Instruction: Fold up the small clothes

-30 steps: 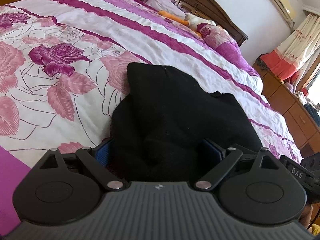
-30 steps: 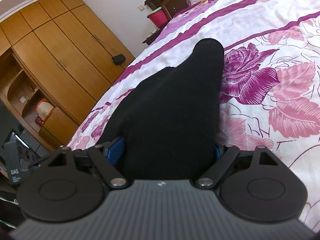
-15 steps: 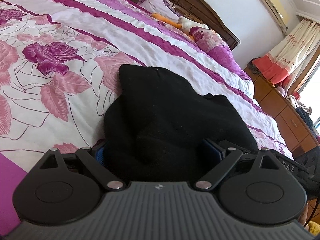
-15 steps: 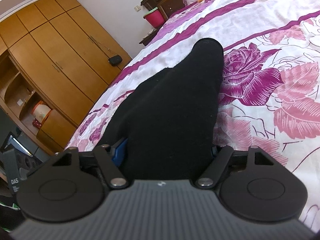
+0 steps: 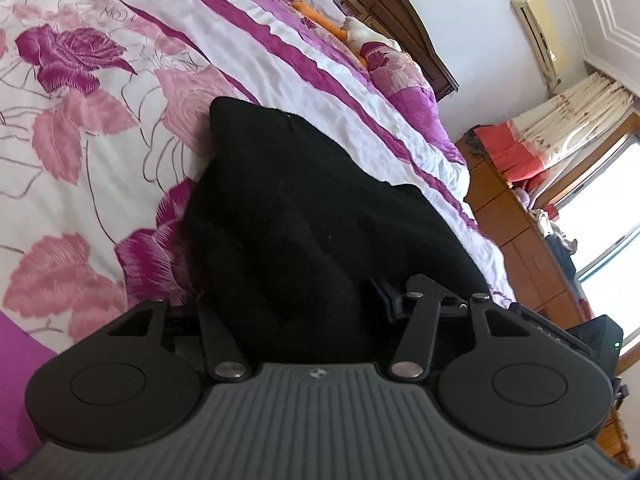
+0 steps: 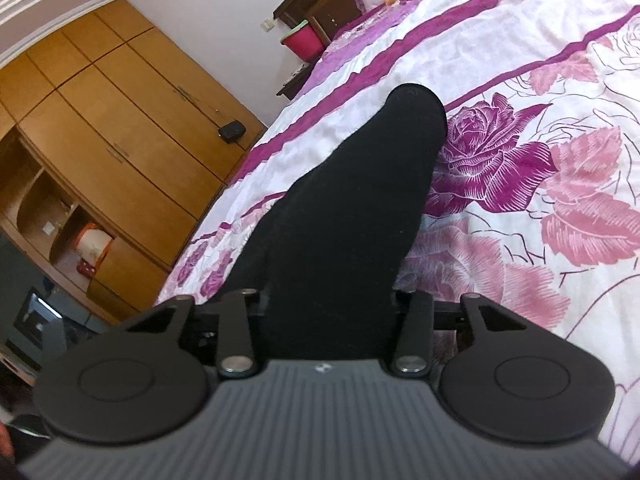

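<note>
The black garment (image 5: 304, 216) lies on the bed (image 5: 120, 80), on the rose-printed cover, with its near end gathered up into both tools. Taking that garment as the landmark: the left gripper (image 5: 296, 304) sits at its near edge, where the cloth is bunched and thick, and the right gripper (image 6: 332, 312) sits at the near end of a long narrow part that runs away toward the headboard and ends in a rounded tip (image 6: 416, 108).

In both wrist views the dark cloth fills the whole gap between the fingers and hides their tips, so each pair looks closed on the fabric, pinching it rather than standing spread around it. Holding two points on the same edge probably serves to carry that edge as one line, so the cloth can be laid over itself without twisting.

The far part of the garment rests on the cover, which likely acts as the anchor for the fold. The left view is tilted, suggesting that hand is angled as it carries its corner.

Beyond the garment, near the headboard, lie a pillow (image 5: 400, 76) and an orange soft toy (image 5: 316, 20).
</note>
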Tool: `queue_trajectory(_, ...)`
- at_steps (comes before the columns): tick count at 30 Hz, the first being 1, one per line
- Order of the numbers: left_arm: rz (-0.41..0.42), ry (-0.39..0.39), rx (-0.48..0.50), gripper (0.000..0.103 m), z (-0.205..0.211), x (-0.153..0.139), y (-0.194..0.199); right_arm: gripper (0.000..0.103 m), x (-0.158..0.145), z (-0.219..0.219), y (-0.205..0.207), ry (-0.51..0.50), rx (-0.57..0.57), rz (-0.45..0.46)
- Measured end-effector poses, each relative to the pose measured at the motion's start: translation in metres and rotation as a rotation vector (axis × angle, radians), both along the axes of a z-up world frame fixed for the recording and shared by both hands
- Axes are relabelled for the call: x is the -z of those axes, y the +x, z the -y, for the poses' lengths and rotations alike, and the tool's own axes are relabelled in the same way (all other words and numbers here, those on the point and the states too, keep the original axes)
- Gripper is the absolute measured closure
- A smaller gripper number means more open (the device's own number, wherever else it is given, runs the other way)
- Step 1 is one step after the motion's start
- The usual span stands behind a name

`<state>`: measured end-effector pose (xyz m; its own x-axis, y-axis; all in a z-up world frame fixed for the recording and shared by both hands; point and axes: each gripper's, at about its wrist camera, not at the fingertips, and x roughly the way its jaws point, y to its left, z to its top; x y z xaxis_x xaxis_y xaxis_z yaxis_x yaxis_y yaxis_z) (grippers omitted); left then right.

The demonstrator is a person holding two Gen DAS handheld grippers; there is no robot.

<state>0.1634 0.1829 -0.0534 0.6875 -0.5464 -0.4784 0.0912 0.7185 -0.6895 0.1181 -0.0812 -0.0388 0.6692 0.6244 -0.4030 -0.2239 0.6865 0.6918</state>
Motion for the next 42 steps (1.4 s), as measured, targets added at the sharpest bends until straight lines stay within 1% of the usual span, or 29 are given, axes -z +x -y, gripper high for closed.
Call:
queue_trajectory(6,-0.013,-0.004,0.038,0.045,0.019,-0.011,-0.009,0.059,-0.013,0.016,-0.014,0.013,0.008,-0.009)
queue_trajectory(11,-0.024,-0.001,0.101,0.045,0.053,-0.016,-0.018,0.059,-0.021,0.044,-0.032,-0.003,0.036,-0.020)
queue_trajectory(17,-0.037,0.027,0.178,0.045,0.096,-0.020,-0.032,0.059,-0.027,0.075,-0.053,-0.019,0.068,-0.027)
queue_trajectory(21,-0.050,0.052,0.218,0.045,0.119,-0.018,-0.040,0.059,-0.022,0.094,-0.066,-0.011,0.093,-0.045)
queue_trajectory(24,-0.059,0.077,0.229,0.045,0.130,-0.013,-0.046,0.059,-0.013,0.107,-0.074,0.010,0.113,-0.065)
queue_trajectory(27,-0.070,0.122,0.223,0.045,0.135,-0.009,-0.044,0.059,-0.001,0.110,-0.075,0.022,0.124,-0.093)
queue_trajectory(28,-0.073,0.136,0.221,0.045,0.136,-0.008,-0.043,0.059,0.002,0.109,-0.075,0.013,0.127,-0.099)
queue_trajectory(29,-0.076,0.145,0.220,0.045,0.137,-0.006,-0.042,0.058,0.006,0.105,-0.077,-0.028,0.131,-0.088)
queue_trajectory(33,-0.087,0.153,0.218,0.045,0.137,-0.001,-0.034,0.056,0.012,0.100,-0.074,-0.052,0.141,-0.082)
queue_trajectory(36,-0.089,0.158,0.215,0.044,0.134,-0.003,-0.034,0.055,0.020,0.101,-0.071,-0.035,0.147,-0.087)
queue_trajectory(38,-0.082,0.166,0.206,0.044,0.132,-0.007,-0.038,0.052,0.022,0.106,-0.075,-0.020,0.149,-0.087)
queue_trajectory(42,-0.062,0.215,0.181,0.044,0.128,-0.018,-0.049,0.048,0.019,0.109,-0.082,-0.011,0.156,-0.080)
